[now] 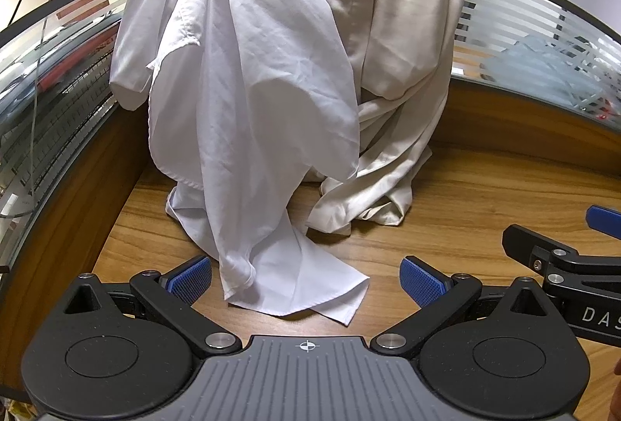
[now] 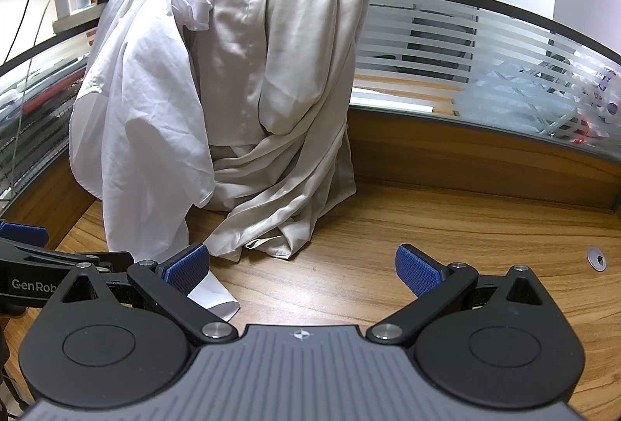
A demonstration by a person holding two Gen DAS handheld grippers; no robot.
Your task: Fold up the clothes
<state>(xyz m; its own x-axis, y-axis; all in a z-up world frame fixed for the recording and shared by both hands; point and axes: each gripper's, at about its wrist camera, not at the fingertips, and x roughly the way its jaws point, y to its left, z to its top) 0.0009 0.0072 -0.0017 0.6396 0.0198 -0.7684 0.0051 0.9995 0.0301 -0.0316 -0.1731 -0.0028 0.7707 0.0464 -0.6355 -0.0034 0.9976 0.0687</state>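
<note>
Two garments are hanging over the top edge of a glass partition (image 1: 535, 6) at the back of a wooden desk (image 1: 465, 196). On the left, a white garment (image 1: 240, 79) is draping down the partition, and its lower end is spilling forward onto the desk, reaching almost to the near edge. Just to its right, touching and partly tucked behind it, a beige garment (image 1: 399, 44) is hanging the same way, with its lower folds bunching in a heap on the desk surface.

The left tongs (image 1: 306, 283) are sitting low over the desk with their blue pads spread wide apart, gripping nothing; the trailing corner of the white garment is lying between the two pads without being pinched. The right tongs (image 2: 300, 267) are also splayed open and empty, hovering over bare wood just to the right of that white corner and in front of the beige heap.

Neither garment is laid flat or folded yet, so the task appears to be at its very start: choosing and taking the first piece. The white garment looks like the likelier candidate, since its corner is already within the left tongs. The next move would probably call for closing on that fabric, taking a second hold elsewhere with the other tongs, and pulling the garment off the partition without dragging the overlapped beige one along.
</note>
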